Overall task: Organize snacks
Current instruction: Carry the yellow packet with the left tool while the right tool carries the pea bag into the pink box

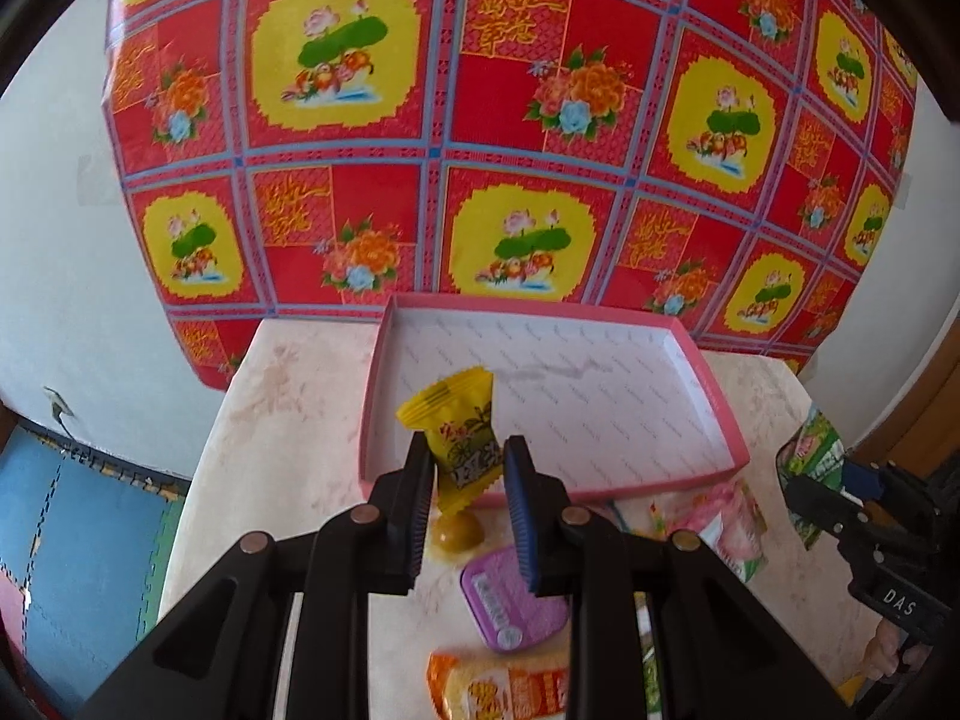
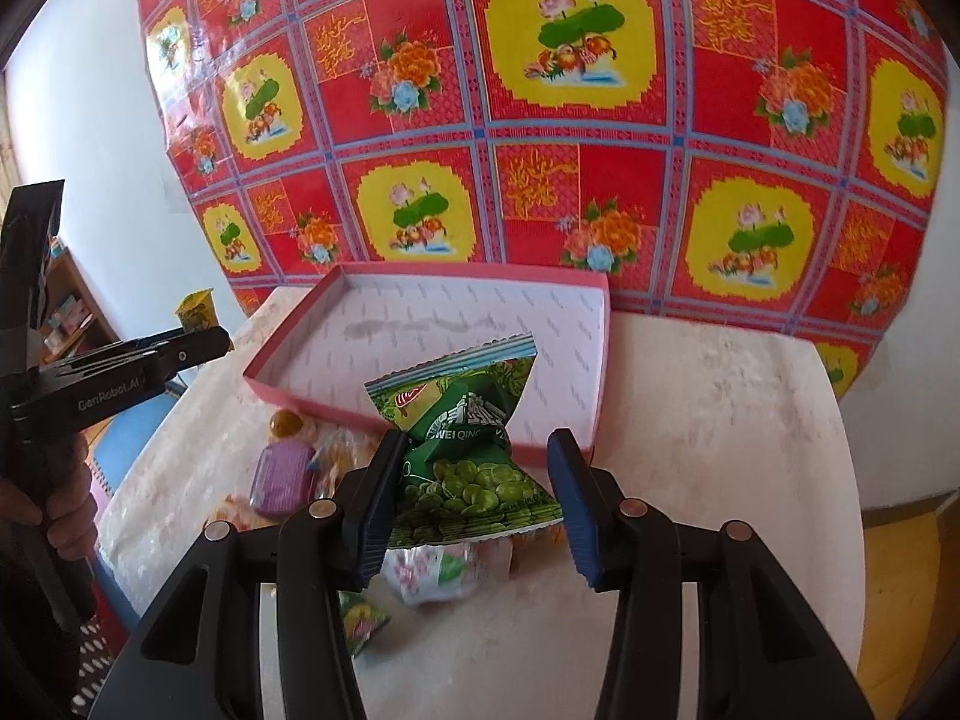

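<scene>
Both my tongs pinch snacks: left gripper (image 1: 465,468) the yellow candy (image 1: 459,432), right gripper (image 2: 474,468) the pea packet (image 2: 462,450); either could slip before reaching the pink tray (image 1: 714,396) at frame centre.

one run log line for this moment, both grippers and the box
left gripper: shut on yellow candy packet | right gripper: shut on green pea packet | pink box: empty | both packets off table

Yellow pkt (image 1: 459,438), green pea pkt (image 2: 465,450), both aloft

The orange snack packet (image 1: 498,687) is cut off at the bottom edge. The pink-and-white packet (image 2: 435,579) is blurry, half hidden behind the green pea bag (image 2: 468,456).
</scene>
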`<state>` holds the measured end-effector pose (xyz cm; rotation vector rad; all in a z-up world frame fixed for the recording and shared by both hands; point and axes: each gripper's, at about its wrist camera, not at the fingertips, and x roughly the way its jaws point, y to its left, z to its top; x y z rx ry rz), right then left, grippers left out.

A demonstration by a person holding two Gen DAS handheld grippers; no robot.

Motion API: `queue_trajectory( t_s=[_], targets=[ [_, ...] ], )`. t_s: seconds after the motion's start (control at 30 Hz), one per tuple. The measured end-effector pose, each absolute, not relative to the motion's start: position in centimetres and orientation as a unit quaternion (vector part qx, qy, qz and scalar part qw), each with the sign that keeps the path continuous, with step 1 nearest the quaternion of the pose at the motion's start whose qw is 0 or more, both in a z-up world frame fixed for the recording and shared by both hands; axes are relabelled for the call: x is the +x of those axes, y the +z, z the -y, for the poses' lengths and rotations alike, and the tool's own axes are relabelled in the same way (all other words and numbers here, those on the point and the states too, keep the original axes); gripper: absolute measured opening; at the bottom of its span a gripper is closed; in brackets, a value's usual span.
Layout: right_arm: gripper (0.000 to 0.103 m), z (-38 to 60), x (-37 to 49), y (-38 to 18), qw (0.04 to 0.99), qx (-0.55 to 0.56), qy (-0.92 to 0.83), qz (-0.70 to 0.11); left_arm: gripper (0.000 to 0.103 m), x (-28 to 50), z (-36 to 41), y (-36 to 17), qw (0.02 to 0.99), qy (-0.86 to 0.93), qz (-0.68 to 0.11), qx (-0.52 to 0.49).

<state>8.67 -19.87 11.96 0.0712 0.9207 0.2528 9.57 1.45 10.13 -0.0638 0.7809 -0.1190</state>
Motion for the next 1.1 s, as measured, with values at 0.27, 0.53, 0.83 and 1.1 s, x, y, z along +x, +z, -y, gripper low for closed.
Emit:
queue_trajectory(
  t_s=[0.27,0.53,0.83,1.1],
  targets=[
    [0.049,19.8,12.1,11.4,0.885,0.027,0.120,-0.450,0.025,12.5,-0.6,10.1,0.918,-0.051,-0.392,-0.029],
    [0.049,19.8,15.5,10.3,0.880,0.029,0.124,-0.458,0.025,15.5,0.4,9.3,0.914,-0.051,-0.402,-0.029],
    [0.049,19.8,18.5,8.2,0.873,0.031,0.127,-0.469,0.025,19.0,1.4,7.2,0.906,-0.058,-0.419,-0.020],
    [0.049,20.1,20.7,6.4,0.867,0.035,0.124,-0.481,0.025,21.7,1.7,5.2,0.899,-0.056,-0.434,-0.020]
  ],
)
